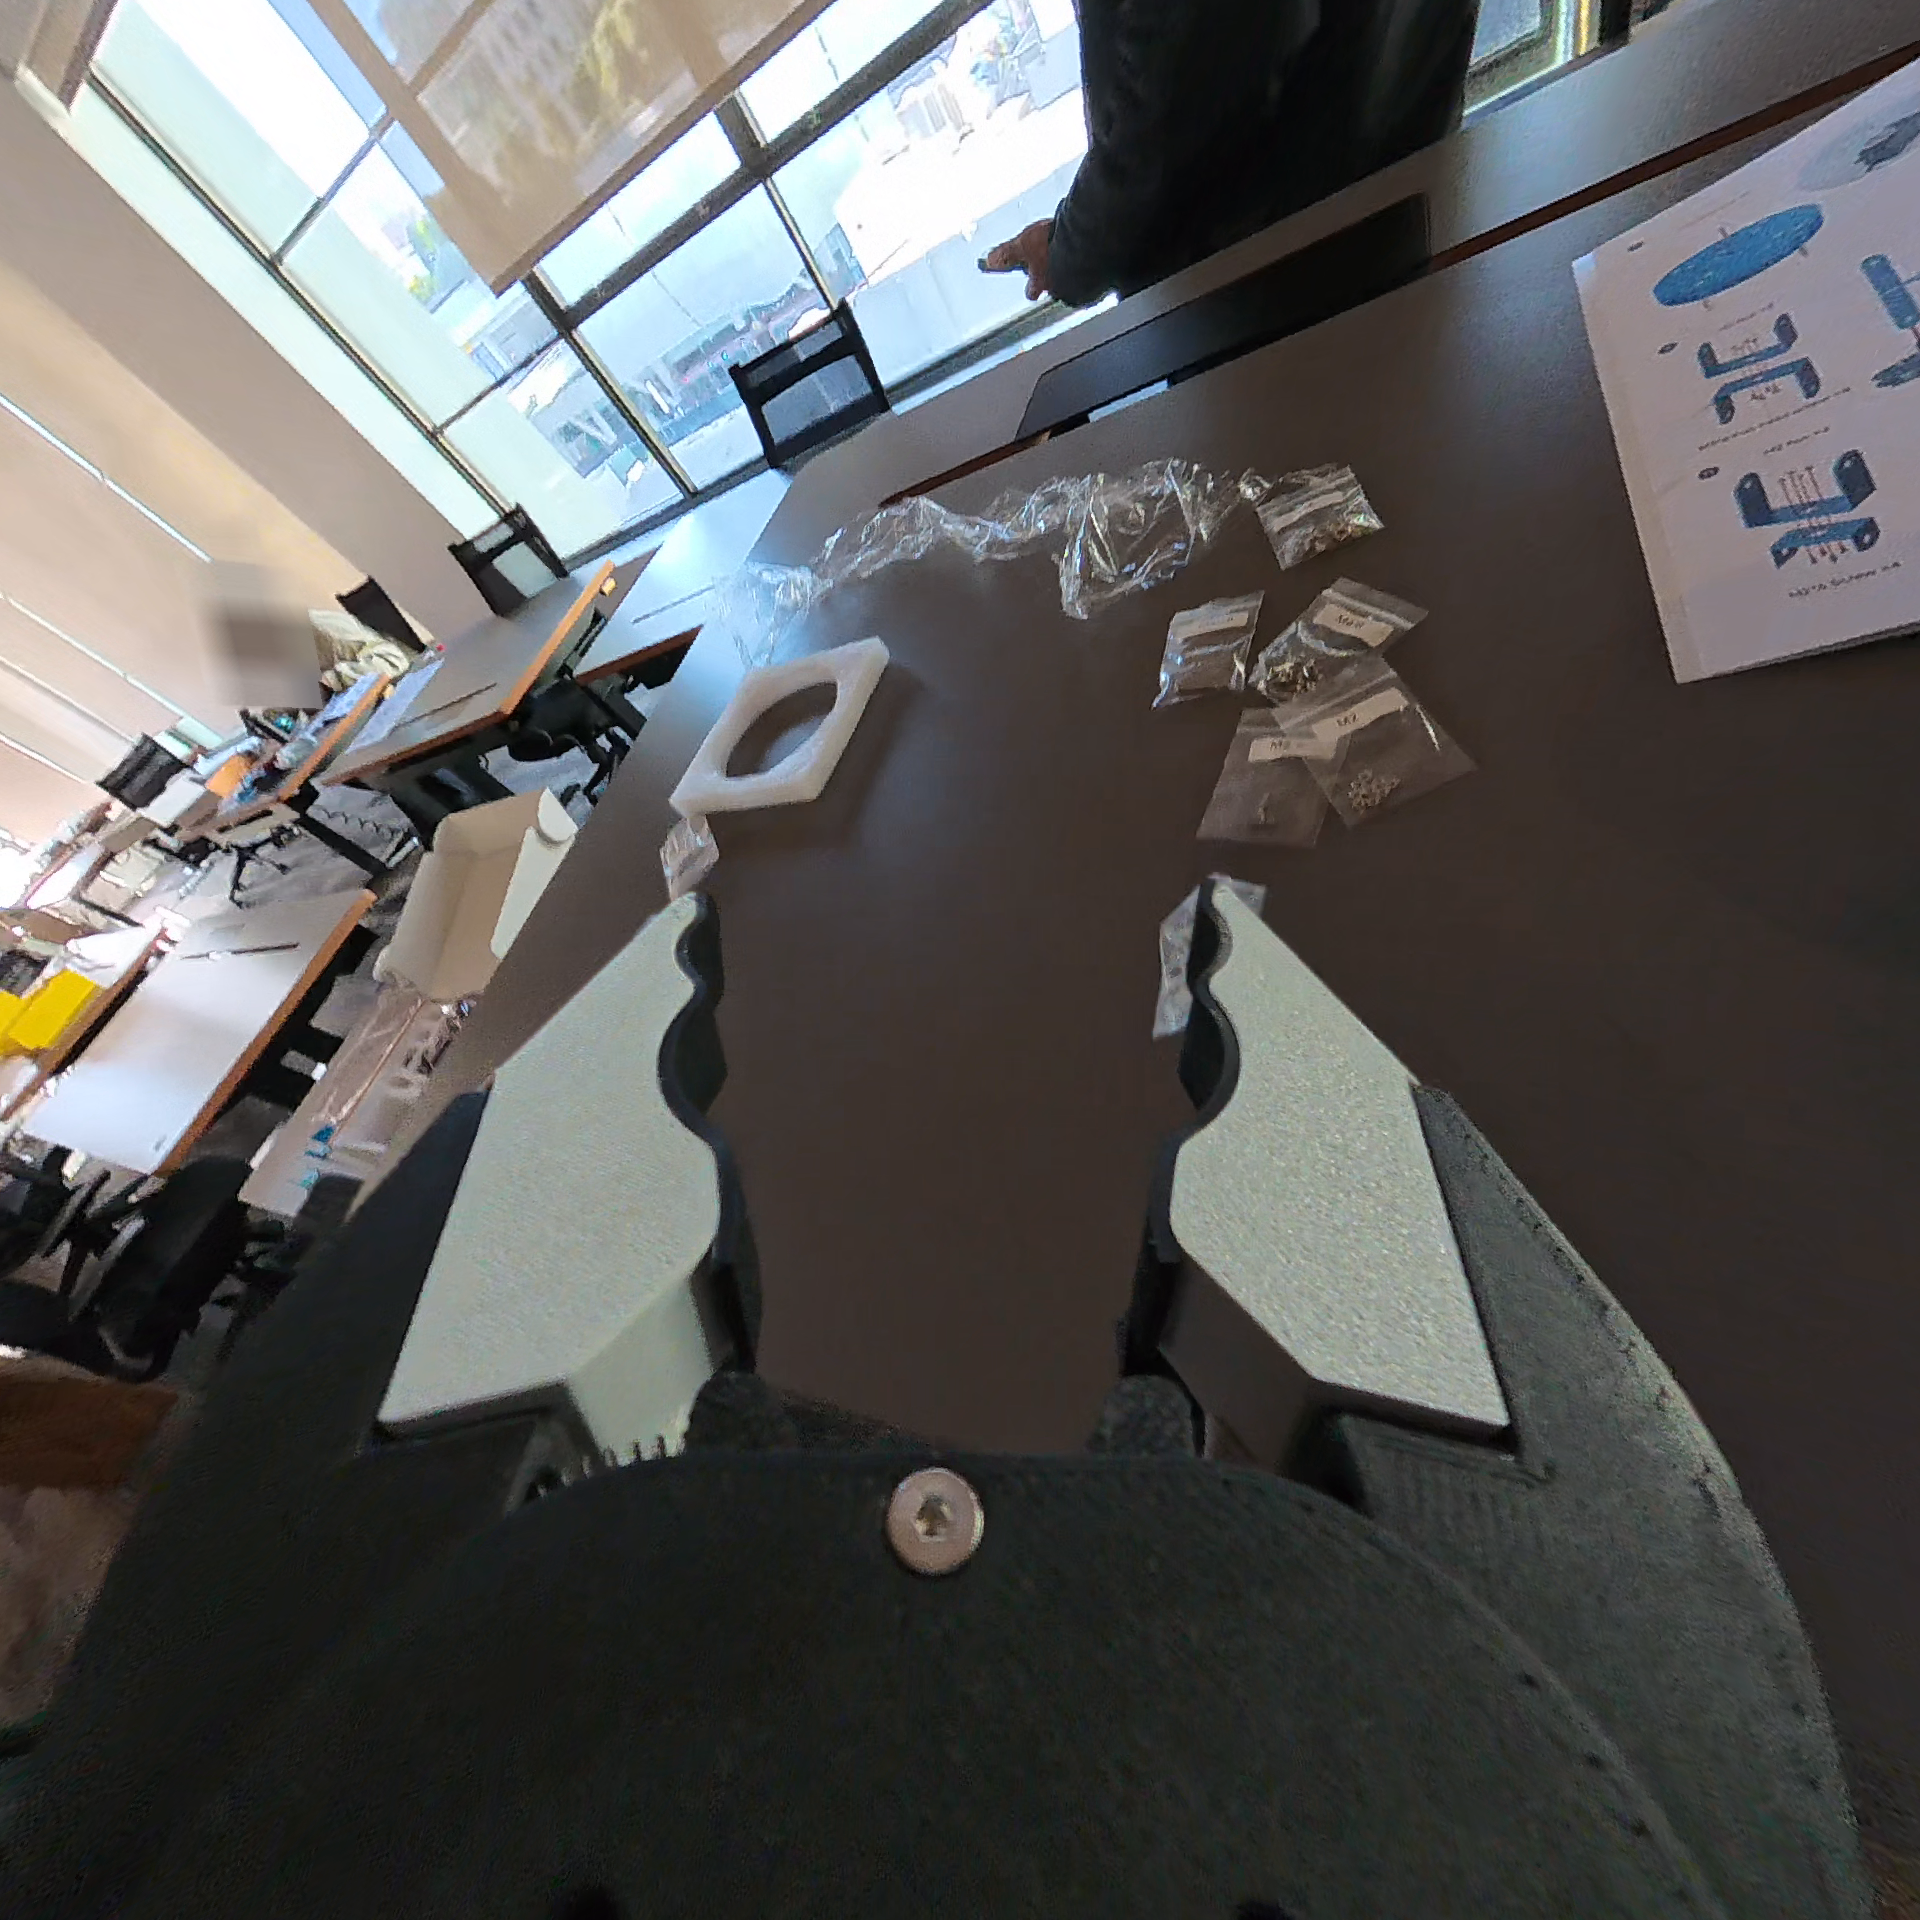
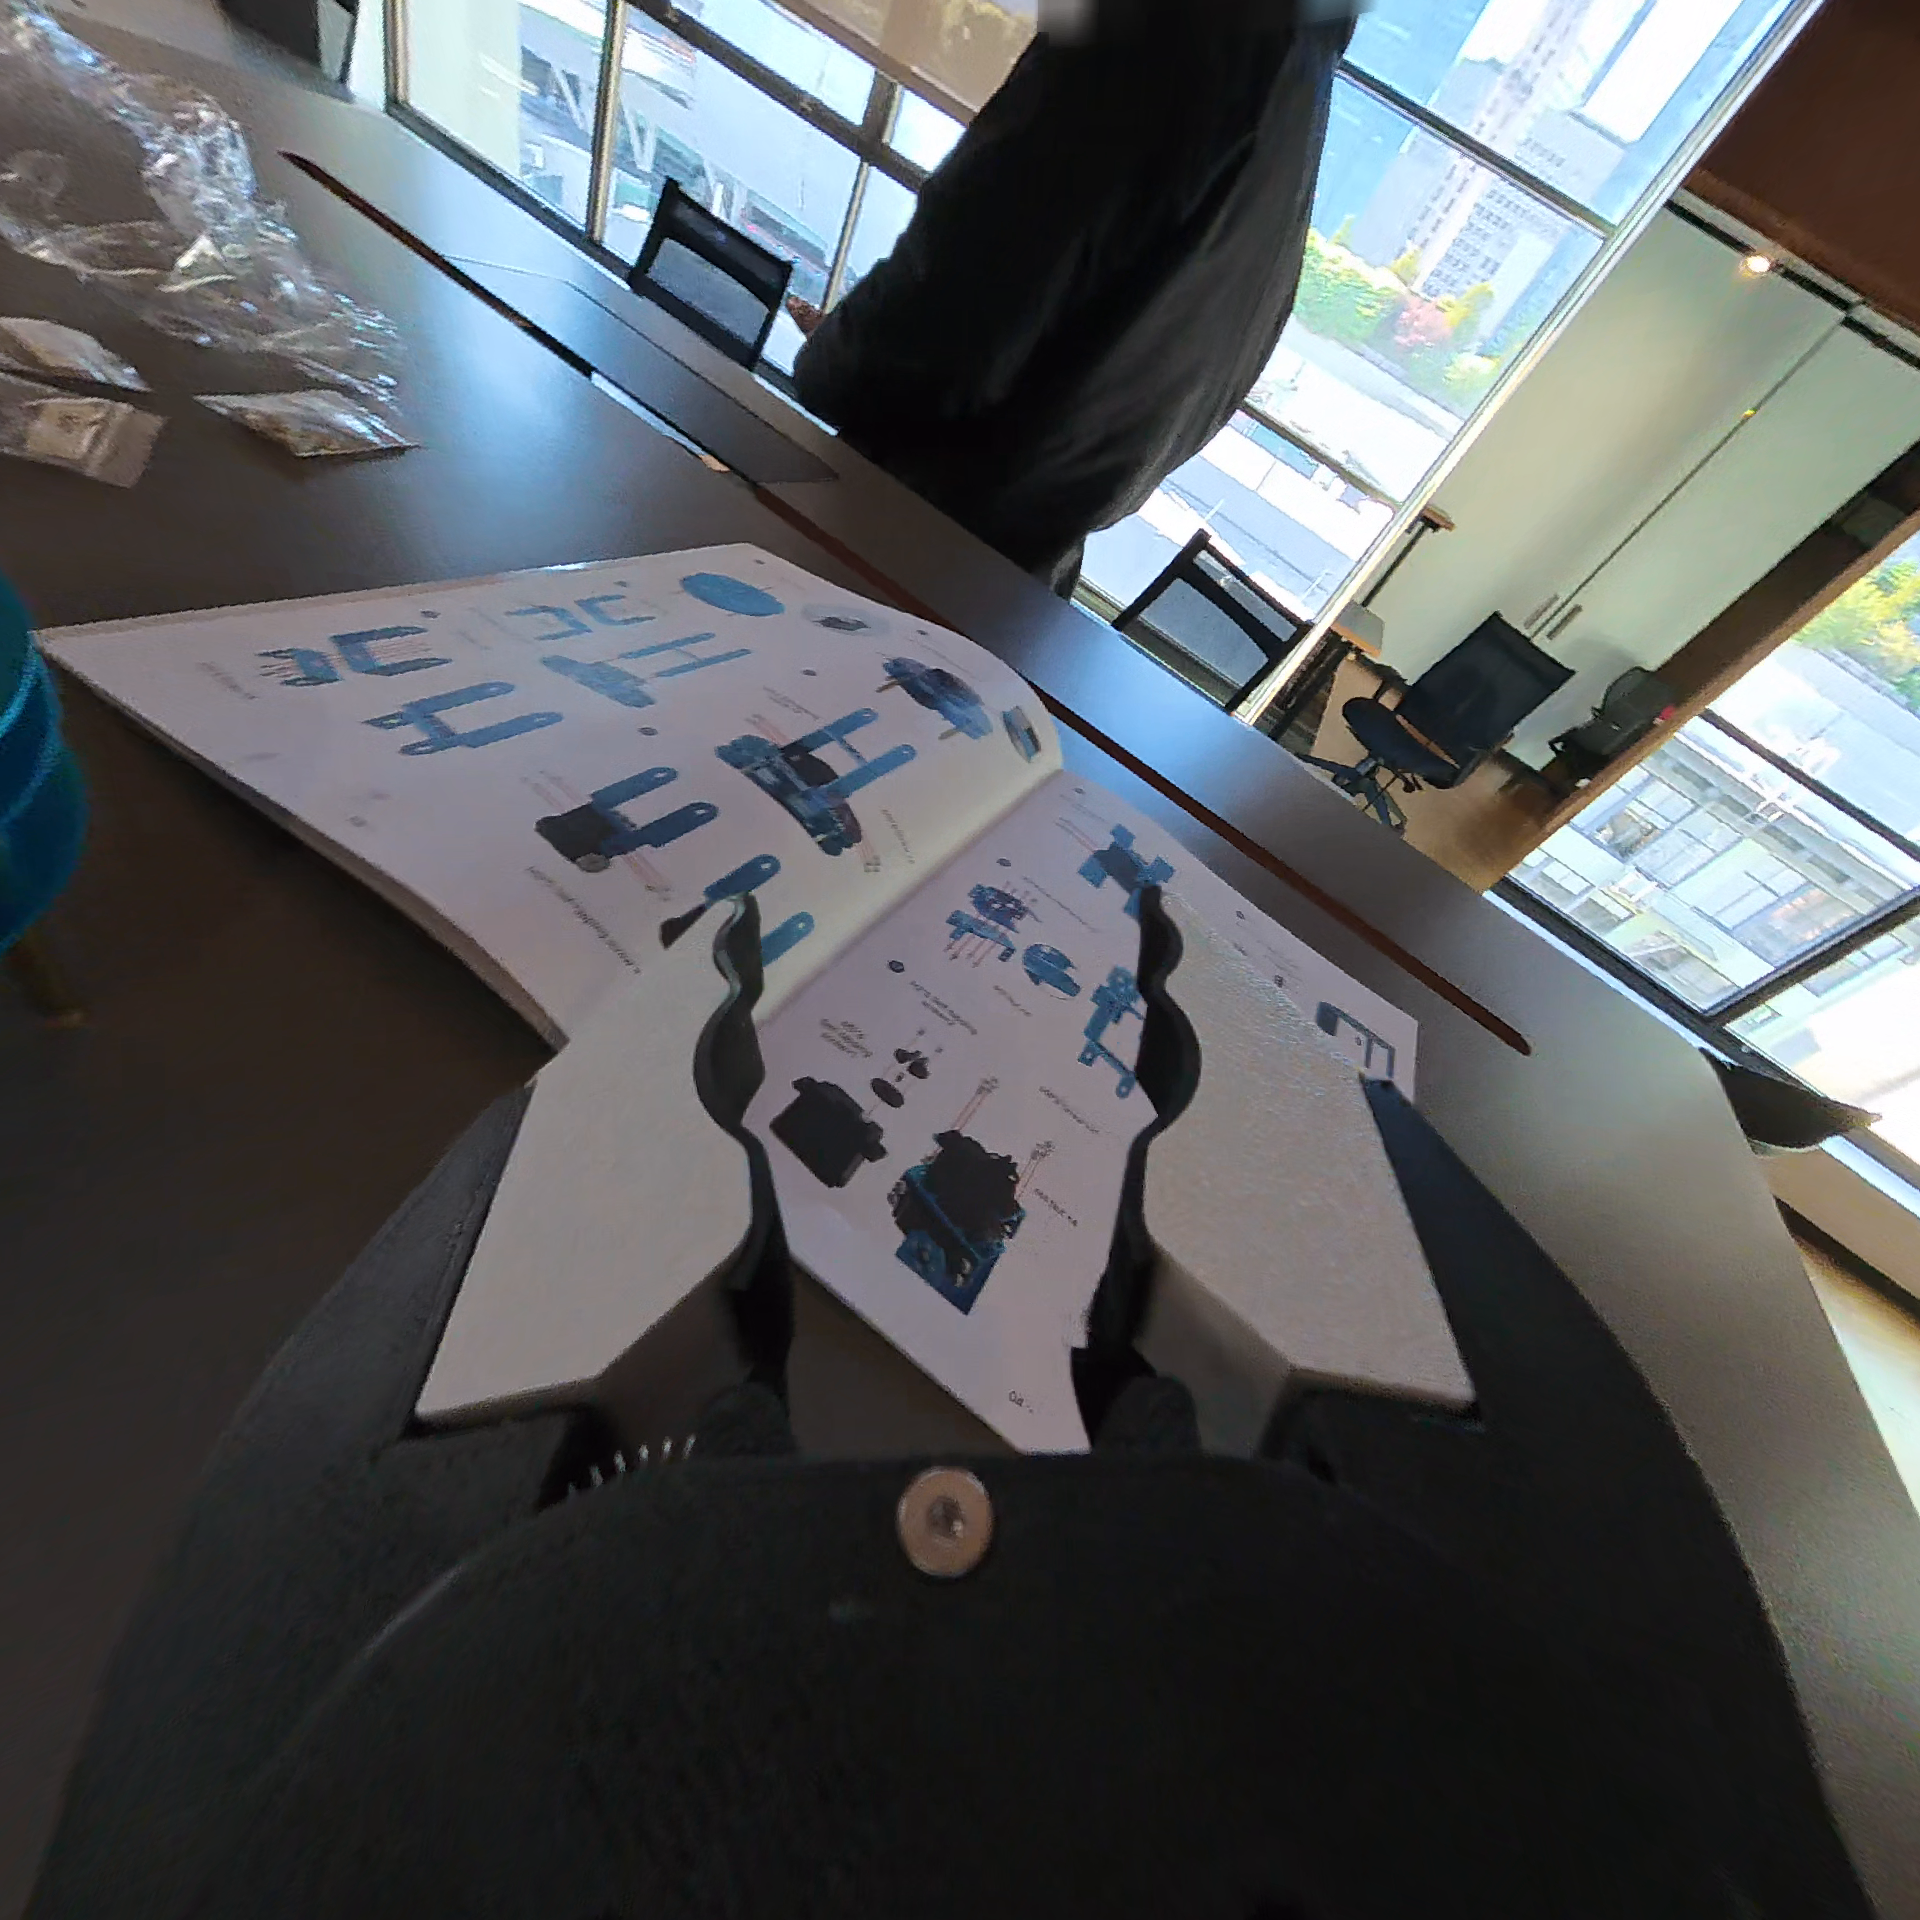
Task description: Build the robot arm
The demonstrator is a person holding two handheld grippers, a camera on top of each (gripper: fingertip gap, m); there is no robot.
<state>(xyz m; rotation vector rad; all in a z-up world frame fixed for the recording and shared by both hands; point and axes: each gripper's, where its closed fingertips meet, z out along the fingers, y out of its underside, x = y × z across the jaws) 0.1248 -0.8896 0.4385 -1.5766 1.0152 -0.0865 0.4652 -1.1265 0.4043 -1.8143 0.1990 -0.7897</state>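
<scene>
My left gripper [image 1: 951, 914] is open and empty over the dark table [image 1: 987, 1039]. Just past its fingertips lie small clear bags: one by the left tip [image 1: 688, 854] and one by the right tip [image 1: 1174, 966]. Farther on lie a white square foam frame [image 1: 784, 727], several small clear bags of screws [image 1: 1309, 707] and crumpled clear plastic wrap [image 1: 1039, 530]. My right gripper [image 2: 940, 914] is open and empty, low over an open instruction booklet [image 2: 582, 748] with blue part drawings. The booklet also shows at the right of the left wrist view [image 1: 1766, 416].
A person in dark clothes [image 2: 1081, 260] stands at the table's far side. A blue object [image 2: 31, 790] sits at the left edge of the right wrist view. A white open box [image 1: 488, 894] sits at the table's left edge. Chairs, desks and windows lie beyond.
</scene>
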